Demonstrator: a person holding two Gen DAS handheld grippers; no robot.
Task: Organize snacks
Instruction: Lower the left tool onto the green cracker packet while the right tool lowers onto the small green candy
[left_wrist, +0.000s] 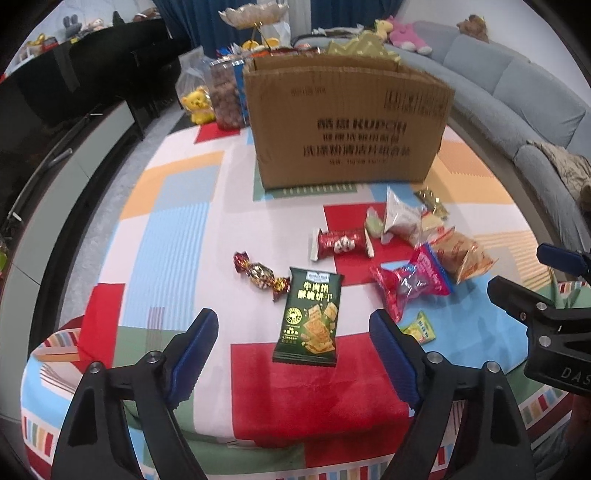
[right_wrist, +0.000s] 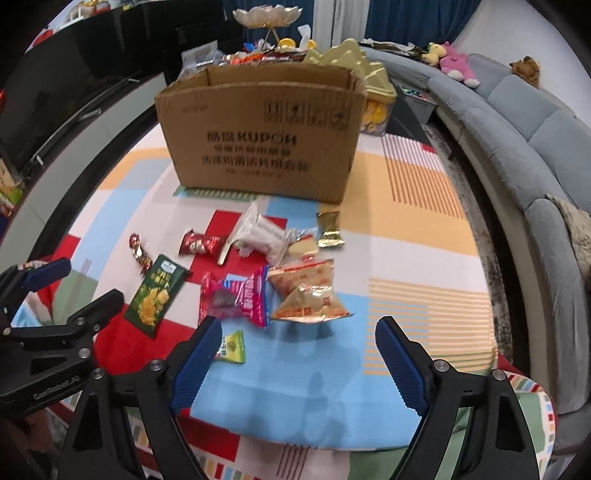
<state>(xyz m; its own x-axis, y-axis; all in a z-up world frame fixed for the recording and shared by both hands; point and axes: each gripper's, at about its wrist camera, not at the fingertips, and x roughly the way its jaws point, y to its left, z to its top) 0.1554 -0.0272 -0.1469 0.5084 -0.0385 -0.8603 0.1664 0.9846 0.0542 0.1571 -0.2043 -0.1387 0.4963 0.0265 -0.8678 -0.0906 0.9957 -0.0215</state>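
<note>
Left gripper (left_wrist: 293, 336) near, jaws spread, nothing pinched; green cracker packet (left_wrist: 310, 317) flat on cloth between its fingers. Right gripper (right_wrist: 295, 343) also spread, empty, over blue patch. Other snacks scattered beyond; cardboard box (right_wrist: 258, 136) far, open.

Left gripper (left_wrist: 291, 332): tilted downward, blue pads wide apart, nothing between them touched.
Right gripper (right_wrist: 299, 341): beside the left one, same downward tilt, pads spread, gripping nothing.
</note>
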